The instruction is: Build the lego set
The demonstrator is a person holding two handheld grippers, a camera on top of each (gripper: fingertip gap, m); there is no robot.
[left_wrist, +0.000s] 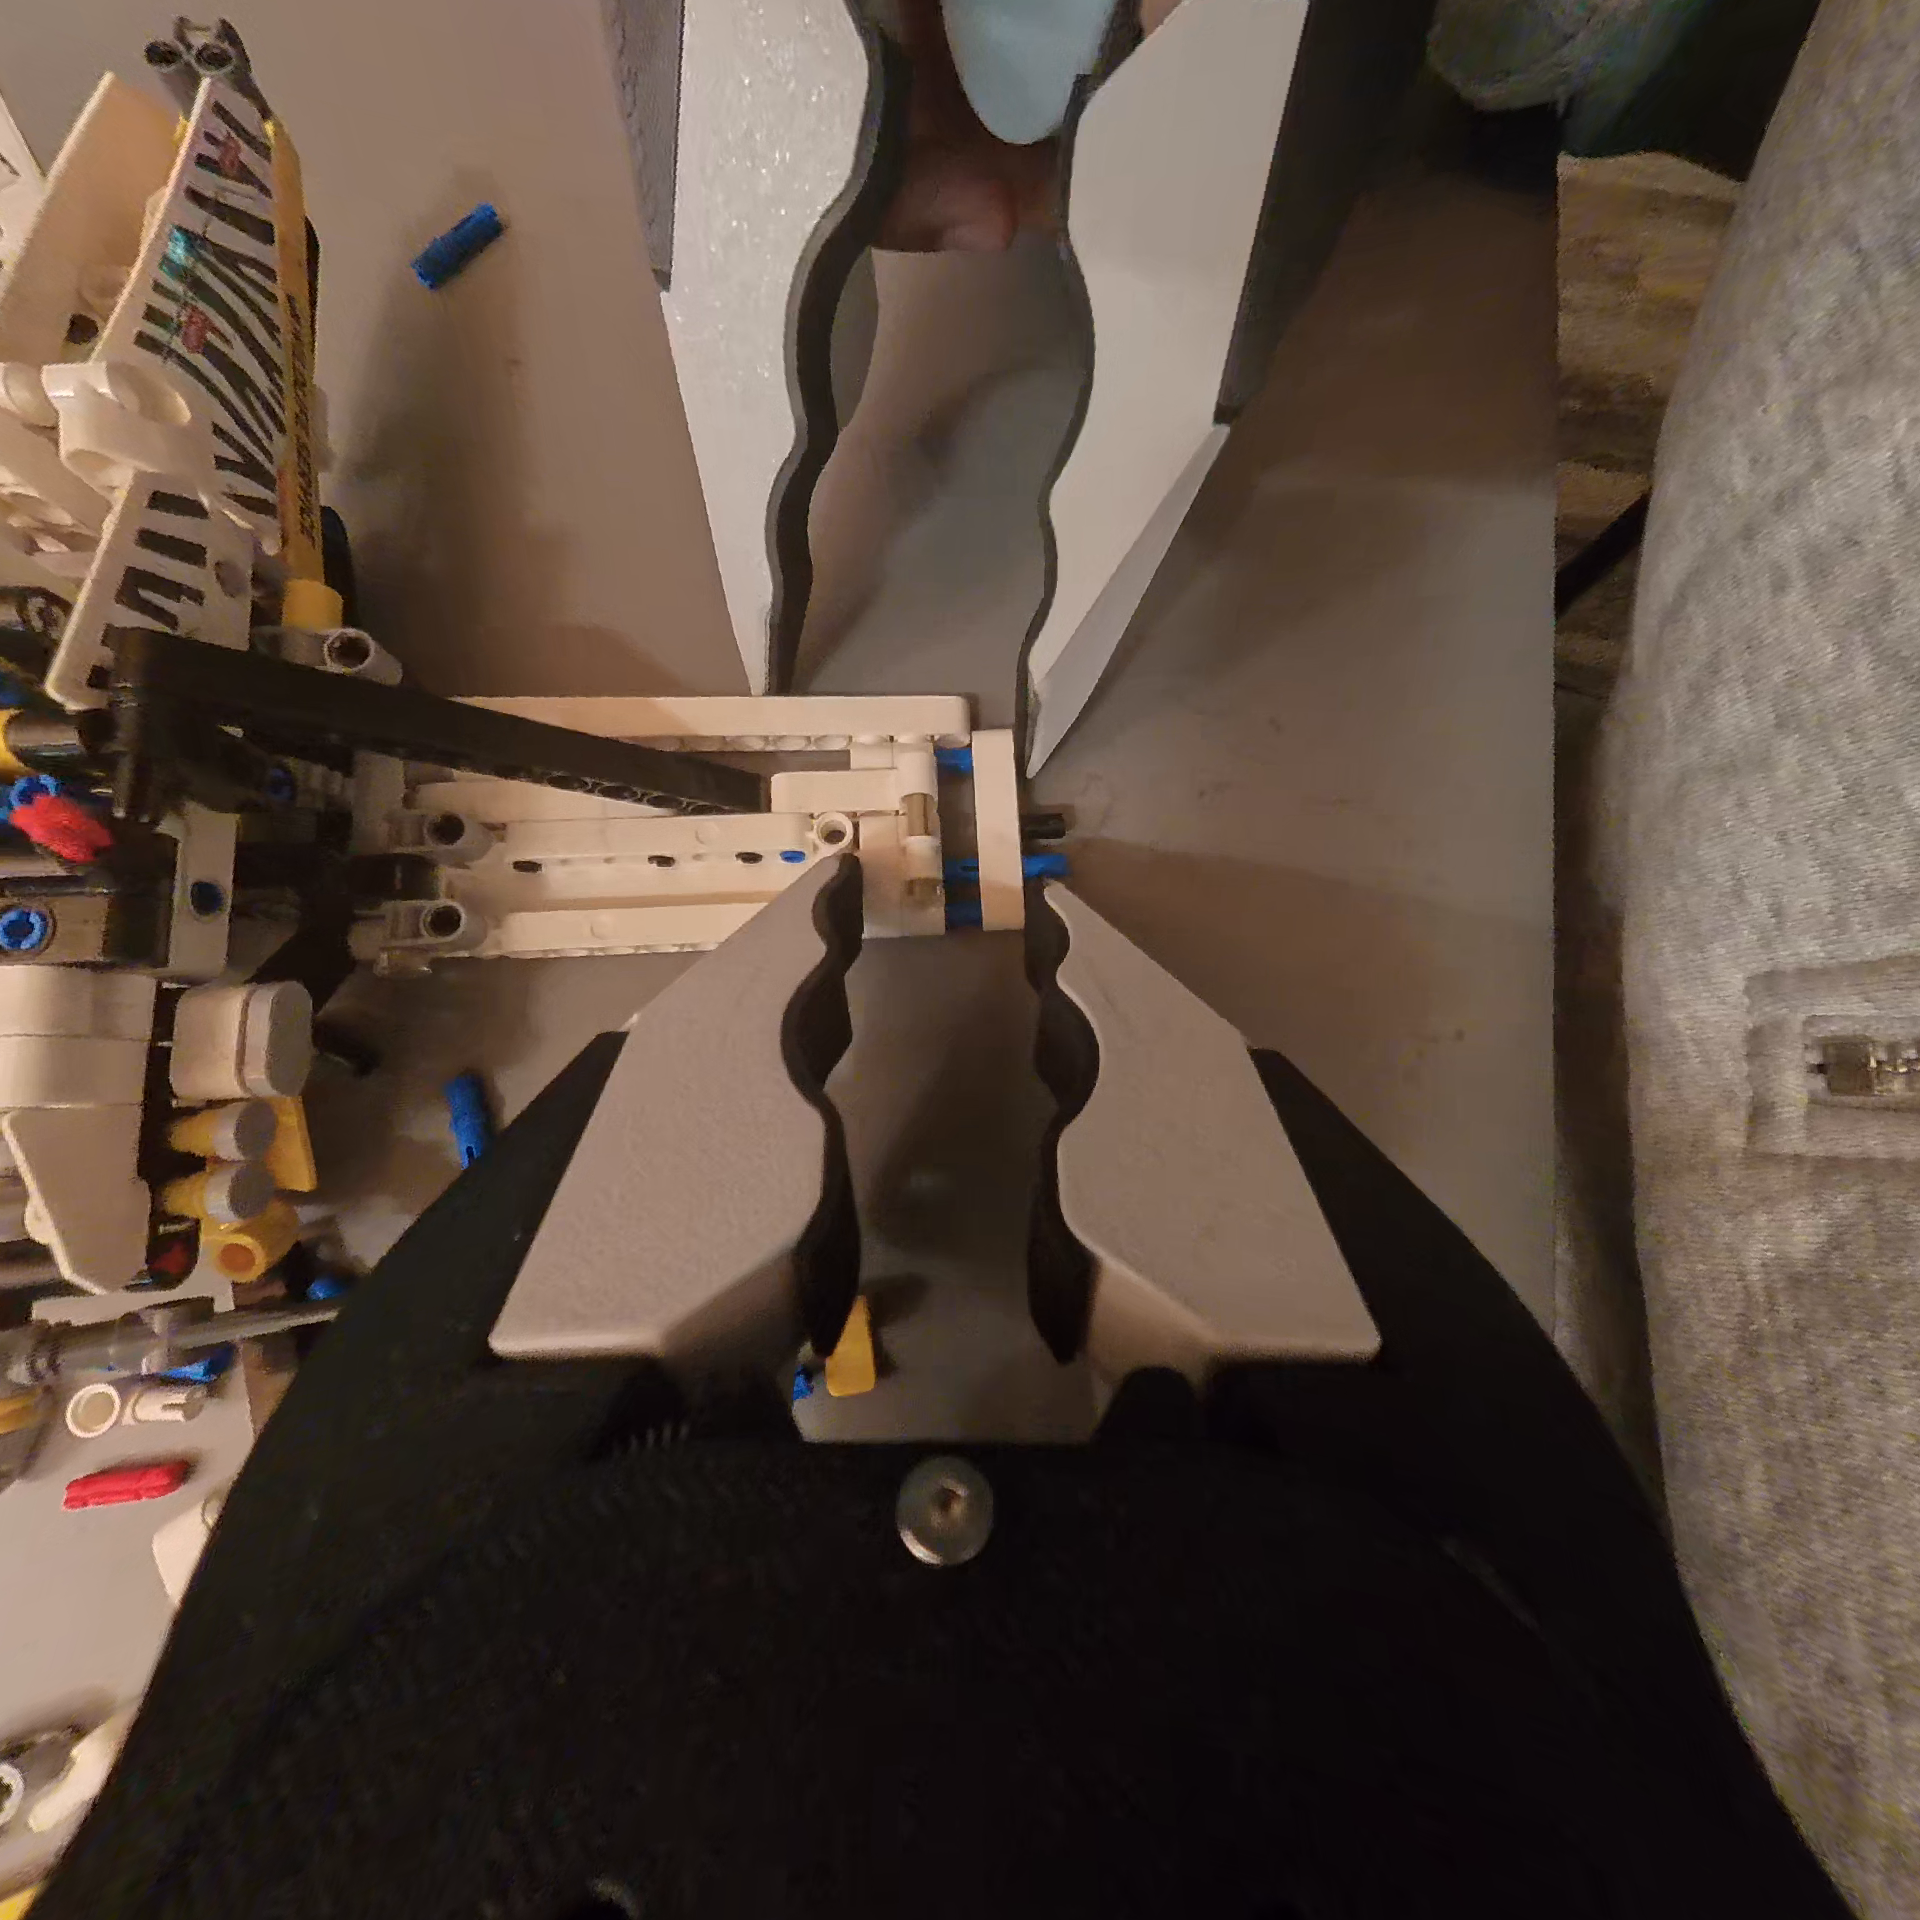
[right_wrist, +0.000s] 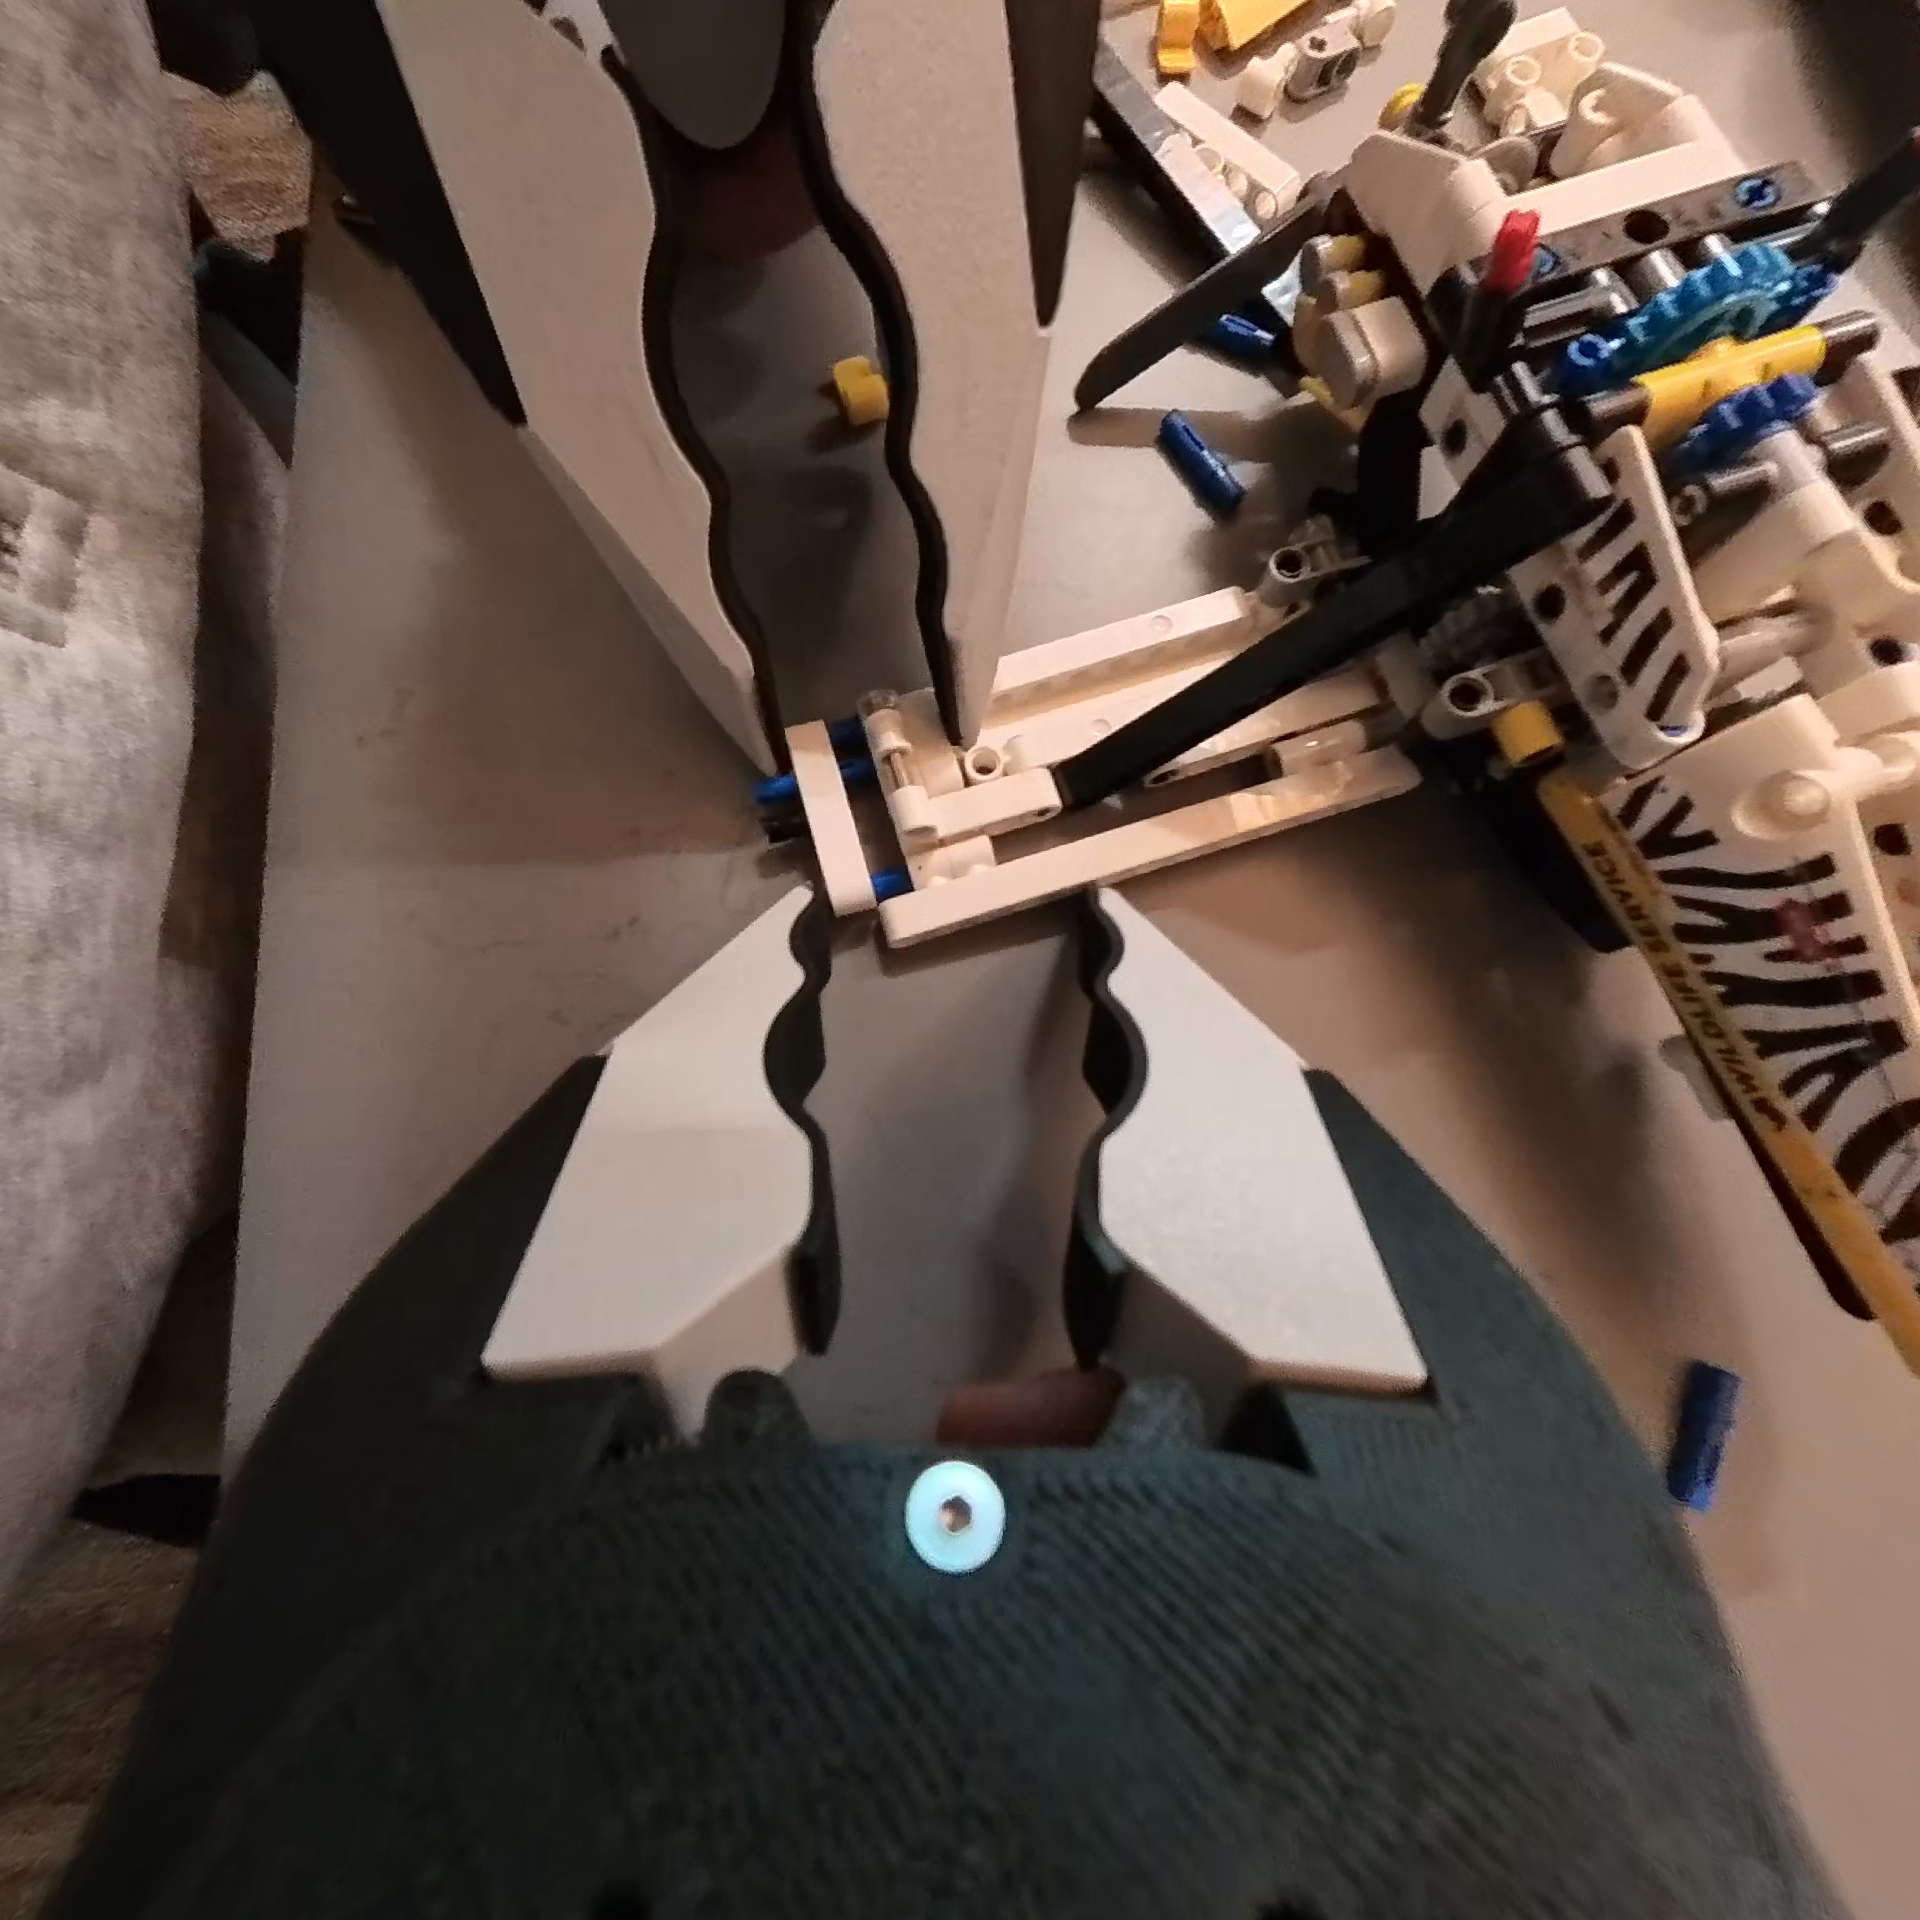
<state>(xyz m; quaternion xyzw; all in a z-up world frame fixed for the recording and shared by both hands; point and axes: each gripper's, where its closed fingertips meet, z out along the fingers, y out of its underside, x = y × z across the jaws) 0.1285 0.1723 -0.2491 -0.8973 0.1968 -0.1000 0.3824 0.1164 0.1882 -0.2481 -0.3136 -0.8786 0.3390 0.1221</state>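
While both tools meet at the same spot, the left gripper (left_wrist: 940, 883) stands with its jaws apart at the lower centre of its view, its tips on either side of a short white end beam (left_wrist: 997, 826). This beam sits on blue pins (left_wrist: 961, 864) but is not yet pushed home; a gap shows. From the top of that view, the right gripper (left_wrist: 899, 691) comes in, also apart, and holds nothing. Farther left, the lego model (left_wrist: 187, 582) with striped panels lies on the counter (left_wrist: 1299, 935) and looks mostly built. Loose blue pins (left_wrist: 457, 244) and small parts (right_wrist: 1299, 62) in the upper right of the right view suggest that several steps remain.
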